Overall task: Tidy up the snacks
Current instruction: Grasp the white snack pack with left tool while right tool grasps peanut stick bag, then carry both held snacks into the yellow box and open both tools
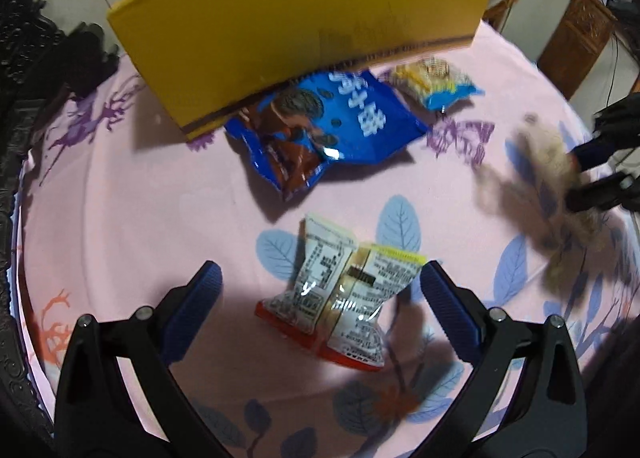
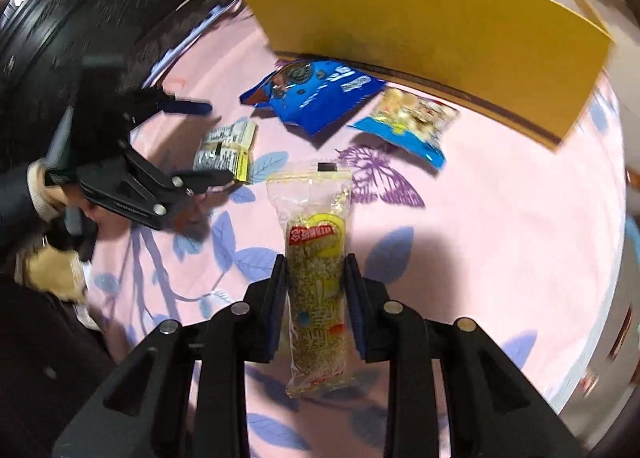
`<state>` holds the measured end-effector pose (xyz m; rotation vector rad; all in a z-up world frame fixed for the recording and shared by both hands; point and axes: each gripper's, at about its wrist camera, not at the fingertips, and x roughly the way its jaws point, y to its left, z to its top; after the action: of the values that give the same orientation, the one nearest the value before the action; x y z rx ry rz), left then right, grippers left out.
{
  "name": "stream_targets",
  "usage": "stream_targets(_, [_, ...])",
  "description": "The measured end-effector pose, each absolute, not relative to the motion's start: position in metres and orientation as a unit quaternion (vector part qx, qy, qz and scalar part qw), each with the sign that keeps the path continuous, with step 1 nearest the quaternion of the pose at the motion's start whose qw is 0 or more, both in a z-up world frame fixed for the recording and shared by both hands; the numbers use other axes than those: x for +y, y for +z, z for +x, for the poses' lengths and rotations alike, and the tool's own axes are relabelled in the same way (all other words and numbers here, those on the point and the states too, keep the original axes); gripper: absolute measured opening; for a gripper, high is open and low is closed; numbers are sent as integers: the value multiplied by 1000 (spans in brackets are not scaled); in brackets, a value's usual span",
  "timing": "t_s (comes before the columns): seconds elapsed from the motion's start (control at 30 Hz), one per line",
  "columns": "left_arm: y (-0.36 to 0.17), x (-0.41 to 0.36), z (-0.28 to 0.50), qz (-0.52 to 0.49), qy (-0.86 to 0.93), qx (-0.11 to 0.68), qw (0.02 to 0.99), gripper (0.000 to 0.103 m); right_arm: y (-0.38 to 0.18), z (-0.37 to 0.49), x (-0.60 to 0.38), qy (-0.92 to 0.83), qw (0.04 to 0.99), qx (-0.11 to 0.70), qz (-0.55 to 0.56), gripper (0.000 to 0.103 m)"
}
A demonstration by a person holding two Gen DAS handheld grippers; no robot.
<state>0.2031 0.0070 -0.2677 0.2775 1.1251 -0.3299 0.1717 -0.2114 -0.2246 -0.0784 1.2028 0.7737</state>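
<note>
Right claw [image 2: 316,278]: pinched tight on a long clear snack bag [image 2: 316,270]. One blue finger [image 2: 280,298] presses each side of it.
Long snack bag: full of little green-brown bits, with a red and yellow label. It sticks out ahead of the right claw, up off the surface [image 2: 500,225]. From the left claw's camera it is only a brown blur [image 1: 548,193], far to the right.
Left claw [image 1: 320,290]: spread wide, holding nothing. It hangs over two small white packs [image 1: 340,298].
White packs: side by side and touching, flat on the surface [image 1: 140,197], right between the left claw's fingers [image 1: 200,294]. They have black print and red ends.
Blue bag [image 1: 332,125]: ahead of the left claw, past the white packs. It shows dark round cookies. Its far end is tucked under the yellow box [image 1: 288,29].
Small bag [image 1: 436,83]: just right of the blue bag, with pale round snacks and a blue edge.
Yellow box: farthest from both claws. Its near edge is tipped up off the surface.
Surface: covered by a pink cloth with blue leaves and purple butterflies.
</note>
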Motion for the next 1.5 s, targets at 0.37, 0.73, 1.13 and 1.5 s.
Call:
stream_targets(0.37, [-273, 11, 191, 90, -164, 530, 827, 60, -209, 167, -218, 336, 770, 543, 14, 29])
stream_targets(0.73, [-232, 24, 139, 7, -123, 488, 864, 59, -191, 152, -220, 344, 782, 517, 42, 28])
stream_targets(1.13, [-141, 22, 137, 7, -112, 400, 910, 59, -134, 155, -227, 356, 818, 448, 60, 28])
stream_targets(1.5, [-51, 15, 199, 9, -107, 314, 943, 59, -39, 210, -245, 331, 884, 319, 81, 28])
